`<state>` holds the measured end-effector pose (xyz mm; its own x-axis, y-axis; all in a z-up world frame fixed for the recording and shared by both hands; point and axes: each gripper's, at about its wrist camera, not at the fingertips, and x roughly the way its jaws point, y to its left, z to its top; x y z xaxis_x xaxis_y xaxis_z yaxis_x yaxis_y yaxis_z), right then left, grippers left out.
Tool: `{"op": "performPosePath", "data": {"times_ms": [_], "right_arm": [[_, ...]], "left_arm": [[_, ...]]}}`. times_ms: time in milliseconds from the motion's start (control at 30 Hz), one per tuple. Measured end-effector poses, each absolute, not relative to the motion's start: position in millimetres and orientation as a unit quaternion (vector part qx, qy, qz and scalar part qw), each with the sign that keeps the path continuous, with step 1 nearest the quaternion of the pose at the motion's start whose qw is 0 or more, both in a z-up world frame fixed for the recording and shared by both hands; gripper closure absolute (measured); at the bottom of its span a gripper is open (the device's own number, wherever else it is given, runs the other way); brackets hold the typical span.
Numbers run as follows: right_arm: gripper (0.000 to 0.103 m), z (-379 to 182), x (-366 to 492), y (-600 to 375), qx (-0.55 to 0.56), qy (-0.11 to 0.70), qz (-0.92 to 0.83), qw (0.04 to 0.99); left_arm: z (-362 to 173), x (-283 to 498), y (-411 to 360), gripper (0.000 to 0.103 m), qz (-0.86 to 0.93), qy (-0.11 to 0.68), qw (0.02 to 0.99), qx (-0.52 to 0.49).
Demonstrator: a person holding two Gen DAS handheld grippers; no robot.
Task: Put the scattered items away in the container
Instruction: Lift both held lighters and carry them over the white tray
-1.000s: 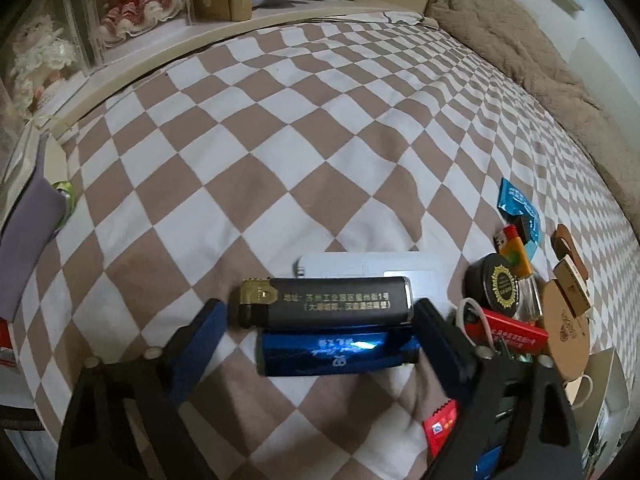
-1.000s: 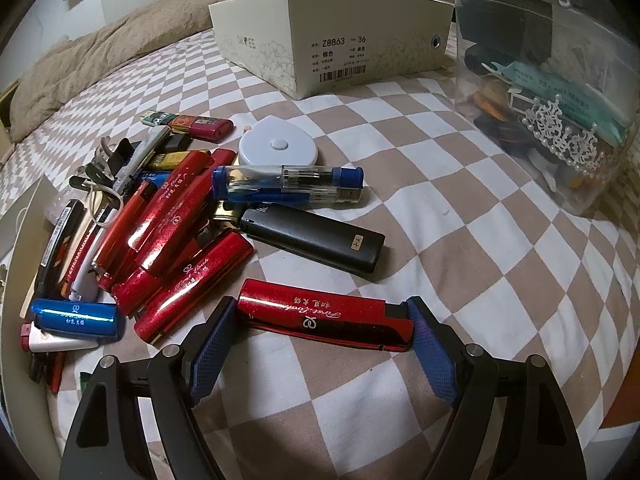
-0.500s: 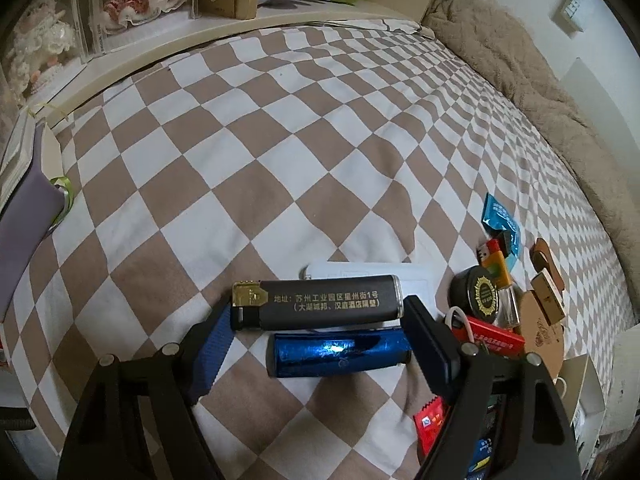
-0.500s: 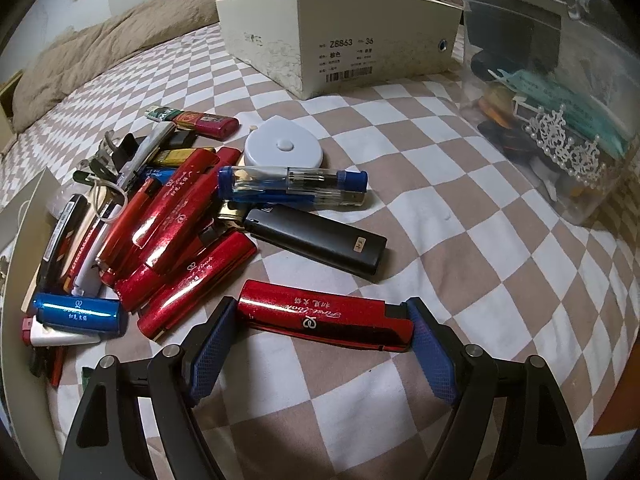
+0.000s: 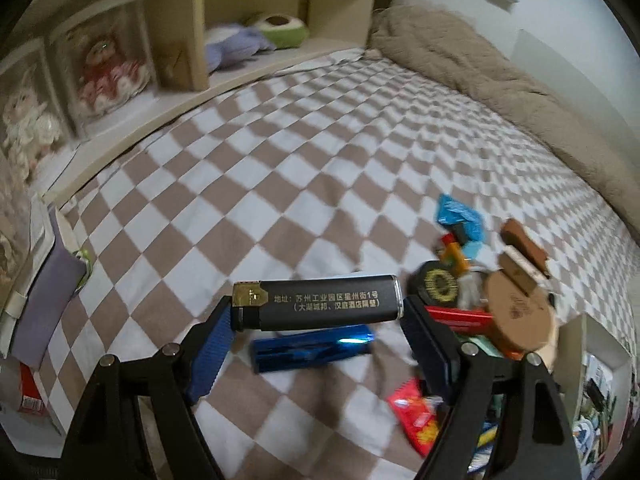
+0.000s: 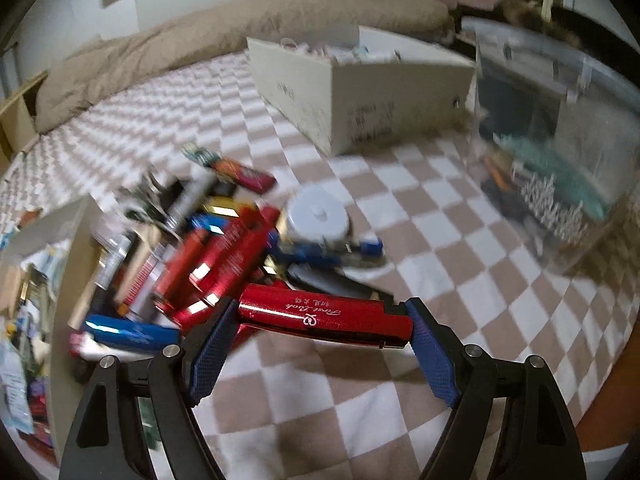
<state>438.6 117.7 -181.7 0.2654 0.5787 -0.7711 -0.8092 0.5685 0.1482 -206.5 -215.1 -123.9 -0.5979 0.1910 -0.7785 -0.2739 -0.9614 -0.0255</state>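
Lengthwise, glossy red lighter (image 6: 325, 315) and matte black lighter (image 5: 316, 302) sit clamped.

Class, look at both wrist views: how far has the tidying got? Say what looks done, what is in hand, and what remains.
Done: little that shows; the open white box holds a few items, too blurred to name. In hand: the left gripper clamps a black lighter end to end, and the right gripper clamps a red lighter. Left: the blue lighter on the checked bedspread, and the pile of red lighters.
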Motion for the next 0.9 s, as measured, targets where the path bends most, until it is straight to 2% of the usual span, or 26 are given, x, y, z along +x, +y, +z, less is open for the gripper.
{"op": "performPosePath", "data": {"times_ms": [533,900], "right_arm": [[0.020,-102.5,408.4,134.6,-0.085,0.372,0.495,0.781],[0.020,-49.4,355.6,173.6,-0.093,0.340,0.537,0.766]], "left_arm": [[-69.6,-149.0,-138.3,0.020,0.890,0.034,0.225,-0.394],[-36.1,-110.4,-87.2,0.020,0.888,0.076,0.276,-0.361]]}}
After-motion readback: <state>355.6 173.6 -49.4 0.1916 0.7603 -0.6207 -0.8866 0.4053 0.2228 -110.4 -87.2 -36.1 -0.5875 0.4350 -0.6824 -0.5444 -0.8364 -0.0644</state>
